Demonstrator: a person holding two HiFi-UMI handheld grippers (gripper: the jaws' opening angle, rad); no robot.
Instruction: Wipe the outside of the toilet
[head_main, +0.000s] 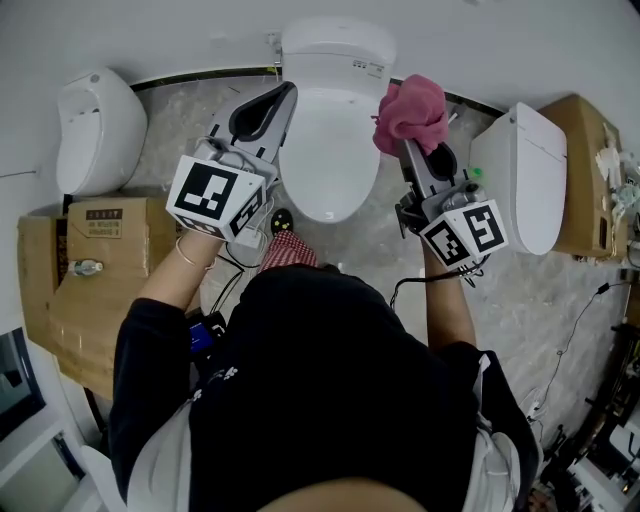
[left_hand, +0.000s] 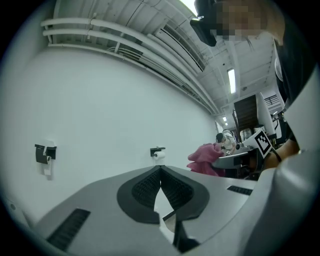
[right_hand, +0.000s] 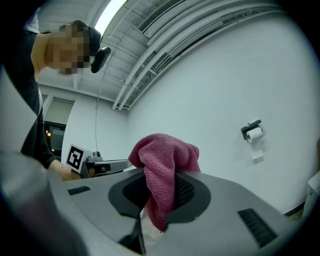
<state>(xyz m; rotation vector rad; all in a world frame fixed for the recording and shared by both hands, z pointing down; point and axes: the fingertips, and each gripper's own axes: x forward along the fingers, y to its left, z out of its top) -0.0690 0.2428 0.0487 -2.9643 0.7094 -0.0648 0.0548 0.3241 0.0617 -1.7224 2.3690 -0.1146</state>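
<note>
A white toilet (head_main: 330, 120) with its lid down stands against the wall at the top middle of the head view. My right gripper (head_main: 408, 143) is raised to the right of the toilet's tank and is shut on a pink cloth (head_main: 411, 111); the cloth (right_hand: 165, 167) bunches above the jaws and hangs down between them. My left gripper (head_main: 283, 98) is raised at the toilet's left side, its jaws meeting at the tips with nothing held (left_hand: 160, 169). Both gripper views look up at the white wall.
A second white toilet (head_main: 98, 128) stands at the left and a third (head_main: 528, 175) at the right. Cardboard boxes (head_main: 75, 270) lie at the left, another box (head_main: 590, 170) at the far right. Cables (head_main: 570, 340) trail over the marble floor. Toilet-paper holder (left_hand: 157, 152) on the wall.
</note>
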